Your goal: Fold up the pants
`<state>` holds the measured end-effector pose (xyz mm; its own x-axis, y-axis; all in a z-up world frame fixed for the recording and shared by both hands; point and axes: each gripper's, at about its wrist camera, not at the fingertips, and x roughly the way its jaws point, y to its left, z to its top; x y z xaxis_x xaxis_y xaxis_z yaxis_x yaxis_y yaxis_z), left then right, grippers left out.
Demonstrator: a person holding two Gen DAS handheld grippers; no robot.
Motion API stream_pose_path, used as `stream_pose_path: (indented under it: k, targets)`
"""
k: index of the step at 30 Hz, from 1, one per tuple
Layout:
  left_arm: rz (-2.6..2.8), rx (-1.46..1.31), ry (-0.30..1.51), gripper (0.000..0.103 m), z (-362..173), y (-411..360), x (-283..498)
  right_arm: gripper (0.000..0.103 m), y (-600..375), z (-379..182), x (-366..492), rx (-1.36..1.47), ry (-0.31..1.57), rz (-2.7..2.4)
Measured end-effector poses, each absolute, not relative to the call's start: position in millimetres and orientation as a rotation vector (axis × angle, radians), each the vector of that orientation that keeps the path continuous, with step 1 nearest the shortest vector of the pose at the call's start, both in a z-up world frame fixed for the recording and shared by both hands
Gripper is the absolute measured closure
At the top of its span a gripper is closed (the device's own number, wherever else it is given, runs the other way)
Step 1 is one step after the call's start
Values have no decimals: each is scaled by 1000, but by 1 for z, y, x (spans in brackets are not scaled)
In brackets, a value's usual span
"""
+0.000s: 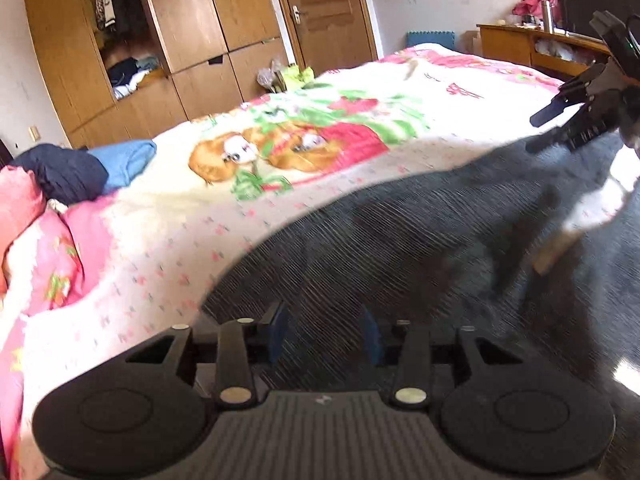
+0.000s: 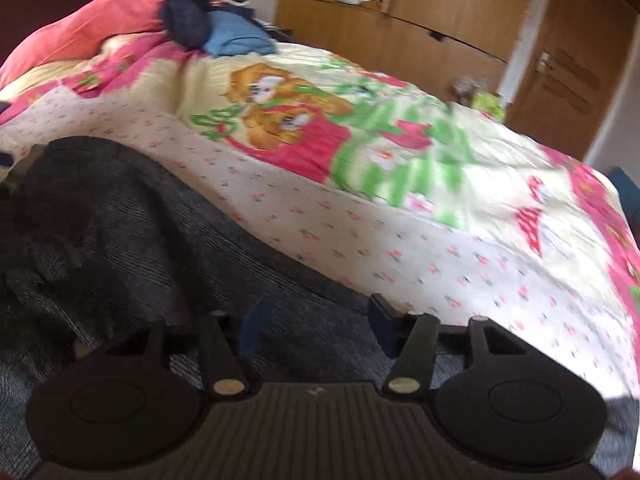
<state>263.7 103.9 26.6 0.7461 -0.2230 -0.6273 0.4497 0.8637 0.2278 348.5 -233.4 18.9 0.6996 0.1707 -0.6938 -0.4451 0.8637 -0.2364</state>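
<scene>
Dark grey ribbed pants (image 1: 420, 232) lie spread on a bed with a cartoon-print cover (image 1: 320, 120). My left gripper (image 1: 326, 334) is open, its blue pads just above the pants near their left edge. My right gripper (image 2: 316, 326) is open too, low over the pants (image 2: 140, 240) by their edge next to the cover (image 2: 400, 200). The right gripper also shows at the far right of the left wrist view (image 1: 546, 130), jaws apart, above the pants. A white and tan part of the garment (image 1: 592, 208) shows below it.
Folded blue (image 1: 124, 160) and dark navy clothes (image 1: 64, 172) and pink pillows (image 1: 20, 204) lie at the head of the bed. A wooden wardrobe (image 1: 180, 32) and door (image 1: 324, 8) stand beyond; a wooden shelf (image 1: 532, 44) is at back right.
</scene>
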Motion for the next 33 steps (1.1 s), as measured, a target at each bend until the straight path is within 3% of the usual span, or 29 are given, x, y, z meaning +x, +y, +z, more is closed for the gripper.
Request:
stream_pose_path:
  k: [5, 12, 14, 15, 17, 18, 19, 22, 25, 33]
  targets:
    - [-325, 456, 664, 45, 18, 123, 320, 37, -192, -3, 396, -594, 773, 458]
    - [-394, 408, 813, 35, -7, 139, 364, 39, -203, -27, 425, -490, 904, 518]
    - [-402, 418, 848, 33, -11, 139, 369, 46, -205, -28, 425, -473, 909, 518]
    - [-402, 413, 859, 33, -11, 140, 369, 58, -205, -28, 425, -473, 916, 508]
    - [-398, 396, 873, 40, -5, 143, 370, 76, -204, -26, 422, -493, 921, 511]
    - [-403, 391, 884, 44, -3, 145, 370, 91, -202, -25, 421, -503, 922, 515]
    - [-401, 388, 891, 47, -2, 145, 370, 95, -201, -25, 420, -508, 924, 511]
    - [-383, 451, 875, 57, -4, 137, 365, 97, -199, -22, 414, -514, 901, 486]
    - [-357, 499, 840, 79, 0, 132, 359, 99, -199, -14, 407, -520, 881, 474]
    - [-381, 489, 743, 80, 35, 138, 311, 101, -202, 27, 363, -507, 811, 465]
